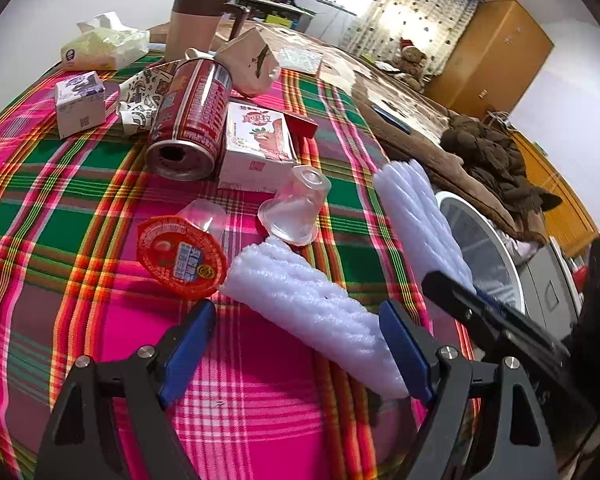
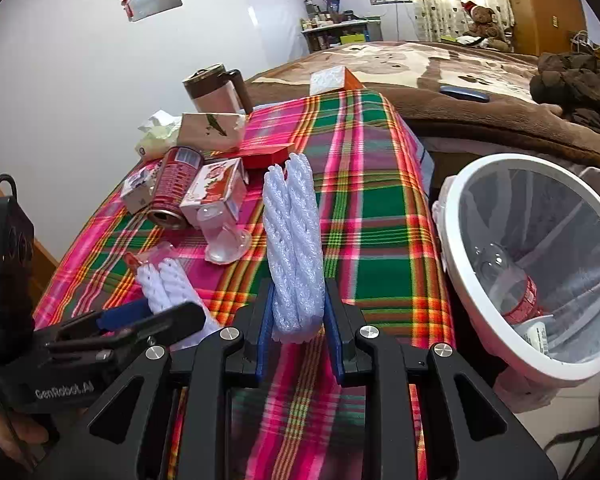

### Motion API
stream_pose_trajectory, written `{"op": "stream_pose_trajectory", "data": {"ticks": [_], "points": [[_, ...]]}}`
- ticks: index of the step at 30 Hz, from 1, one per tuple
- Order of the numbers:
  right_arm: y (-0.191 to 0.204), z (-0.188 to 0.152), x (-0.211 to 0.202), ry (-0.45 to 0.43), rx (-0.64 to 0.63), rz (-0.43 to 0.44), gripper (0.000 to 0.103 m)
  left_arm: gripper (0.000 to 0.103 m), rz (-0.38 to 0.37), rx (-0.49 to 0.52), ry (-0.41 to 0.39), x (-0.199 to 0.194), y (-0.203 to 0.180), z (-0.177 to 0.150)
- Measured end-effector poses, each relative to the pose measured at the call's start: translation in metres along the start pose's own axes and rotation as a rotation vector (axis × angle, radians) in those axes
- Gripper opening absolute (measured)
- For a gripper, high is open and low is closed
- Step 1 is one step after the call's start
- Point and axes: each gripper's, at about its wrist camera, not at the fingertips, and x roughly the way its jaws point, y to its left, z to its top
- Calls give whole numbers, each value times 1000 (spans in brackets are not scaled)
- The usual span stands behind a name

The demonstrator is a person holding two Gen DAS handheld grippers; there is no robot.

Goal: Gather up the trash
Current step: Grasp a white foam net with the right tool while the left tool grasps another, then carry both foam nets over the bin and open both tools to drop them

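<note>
Now we hold one foam roll clamped and straddle the other.

Our right hand-held gripper (image 2: pixel 299 312) is clamped together on a white foam roll (image 2: pixel 294 248), lifted upright over the plaid desk (image 2: pixel 380 216); the roll's lower end is hidden between the blue pads. Our left hand-held gripper (image 1: pixel 300 354) stands apart around a second foam roll (image 1: pixel 300 300) lying on the desk, whose near end touches the right pad and is cut off behind it. Beside the desk stands a white bin (image 2: pixel 456 276), lined with a clear bag, a bottle (image 2: pixel 512 288) inside, its far rim out of frame. Still on the desk: a red can (image 1: pixel 192 120), a juice carton (image 1: pixel 256 140), clear cups (image 1: pixel 296 208) and a red-lidded cup (image 1: pixel 182 258). Labels are too small to read.
</note>
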Motion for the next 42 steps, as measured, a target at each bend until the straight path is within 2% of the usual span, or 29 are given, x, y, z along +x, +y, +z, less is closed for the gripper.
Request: {"op": "stream_pose_trajectory", "data": {"ticks": [8,10,12,19,26,36,42], "points": [[-11,-5,-4,-23,37,-22,24,84,37,30,-14,7,-11,-4],[-12,-6,-6,-34,39,-26,24,79,22,32,-10,7,-14,-4],[-12,-8,-8,-46,39,-34,24,68,13,46,-8,7,-18,-5],[-14,-12,-15,-68,44,-49,24,49,-13,107,-8,6,-29,-7],[-17,-15,-19,-89,54,-59,24,46,-52,132,-41,0,-36,-6],[-14,-12,-30,-129,56,-63,24,46,-23,202,-133,-26,-45,5],[-20,-8,-43,-163,65,-80,24,46,-21,242,-160,-32,-58,14]]}}
